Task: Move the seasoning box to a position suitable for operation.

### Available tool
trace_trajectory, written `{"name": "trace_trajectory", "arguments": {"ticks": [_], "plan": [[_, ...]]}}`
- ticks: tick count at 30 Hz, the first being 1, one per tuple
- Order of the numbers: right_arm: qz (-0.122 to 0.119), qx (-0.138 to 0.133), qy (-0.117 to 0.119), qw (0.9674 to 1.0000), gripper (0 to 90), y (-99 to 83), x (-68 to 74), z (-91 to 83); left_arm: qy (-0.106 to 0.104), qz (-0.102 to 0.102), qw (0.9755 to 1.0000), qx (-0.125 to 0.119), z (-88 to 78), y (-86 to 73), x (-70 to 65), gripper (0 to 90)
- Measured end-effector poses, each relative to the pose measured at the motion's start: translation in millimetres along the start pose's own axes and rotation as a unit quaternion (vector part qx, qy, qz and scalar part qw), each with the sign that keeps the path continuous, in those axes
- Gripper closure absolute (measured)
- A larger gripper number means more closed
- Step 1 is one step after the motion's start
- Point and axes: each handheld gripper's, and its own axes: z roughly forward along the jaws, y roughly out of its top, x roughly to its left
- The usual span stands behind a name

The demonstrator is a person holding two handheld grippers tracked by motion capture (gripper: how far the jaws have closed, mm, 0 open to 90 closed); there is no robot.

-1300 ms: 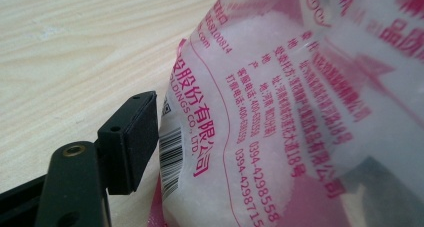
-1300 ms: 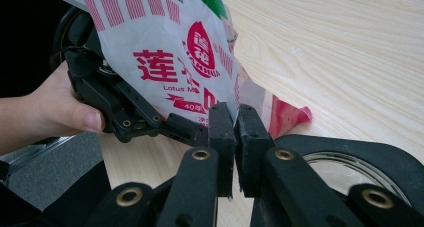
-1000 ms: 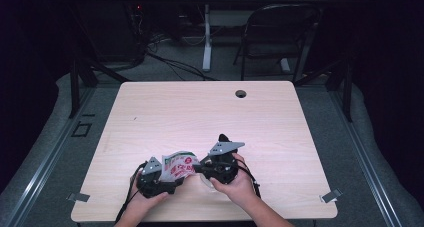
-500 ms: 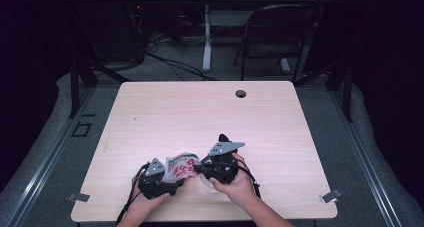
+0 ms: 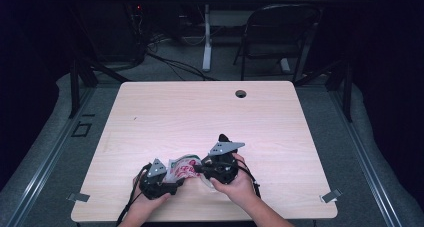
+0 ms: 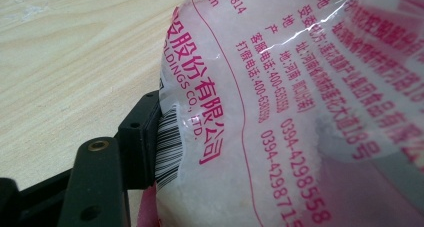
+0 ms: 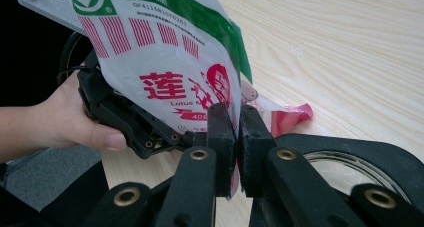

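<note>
- A plastic food bag (image 5: 183,168) with red and green print is held just above the near edge of the worktop (image 5: 210,112), between the person's two hands.
- The right hand-held gripper (image 7: 235,137) is clamped tight on one edge of the bag, the thin film pinched flat between its jaws.
- The left hand-held gripper (image 5: 172,179) has the other end of the bag between its jaws; they have just been closing a little. One black jaw lies against the barcode side of the full, white-filled pouch, but the opposite jaw is hidden, so I cannot tell whether the grip is firm yet.
- The step in hand looks like taking the bag with both grippers, probably to pull it taut or tear it open.
- The next move calls for the left jaws to finish closing on the bag while the right keeps its pinch; too loose a hold on slippery film could let it slide out.
</note>
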Motion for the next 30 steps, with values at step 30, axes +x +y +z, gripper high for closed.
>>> {"name": "trace_trajectory", "arguments": {"ticks": [30], "plan": [[0.0, -0.002, 0.0, 1.0, 84.4, -0.3, 0.4, 0.3, 0.03, 0.031, 0.999, -0.007, -1.2, -0.5, -7.8, 51.5]]}}
